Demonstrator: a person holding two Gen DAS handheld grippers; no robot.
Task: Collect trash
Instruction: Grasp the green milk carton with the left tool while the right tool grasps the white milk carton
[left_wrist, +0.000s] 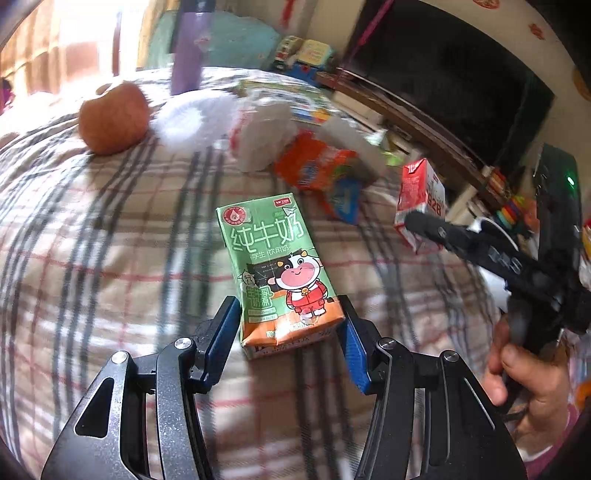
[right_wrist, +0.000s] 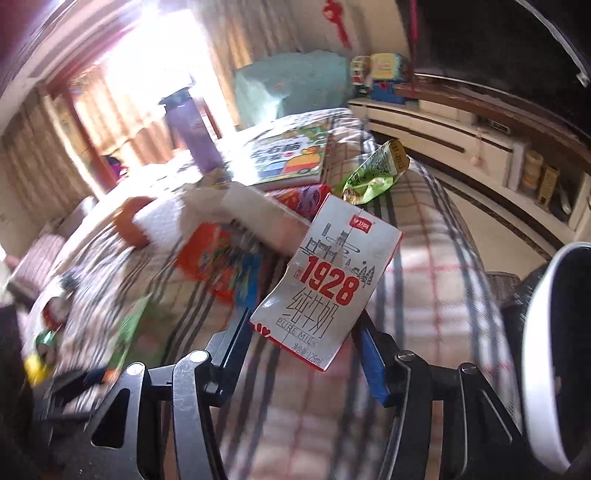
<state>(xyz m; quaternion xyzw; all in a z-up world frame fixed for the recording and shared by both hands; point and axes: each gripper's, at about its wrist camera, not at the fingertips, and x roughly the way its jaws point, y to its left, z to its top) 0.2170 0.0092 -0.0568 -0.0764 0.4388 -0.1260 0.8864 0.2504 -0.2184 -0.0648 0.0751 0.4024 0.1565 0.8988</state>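
Observation:
A green milk carton (left_wrist: 273, 273) with a cartoon cow lies lengthwise between the blue pads of my left gripper (left_wrist: 288, 328), which is shut on its lower end over the plaid cloth (left_wrist: 110, 258). My right gripper (right_wrist: 303, 339) is shut on a red-and-white "1928" milk carton (right_wrist: 325, 291), held tilted above the cloth. The left wrist view shows that same carton (left_wrist: 421, 199) at the right, with one black finger (left_wrist: 454, 238) across it and a person's hand (left_wrist: 528, 373) on the handle.
An orange snack wrapper (left_wrist: 317, 166), a white bag (left_wrist: 262, 136), a round orange fruit (left_wrist: 112, 118), a purple bottle (left_wrist: 186, 55), a crumpled green wrapper (right_wrist: 373, 173) and a picture book (right_wrist: 288, 155) lie beyond. A white-rimmed dark container (right_wrist: 543, 350) stands at the right.

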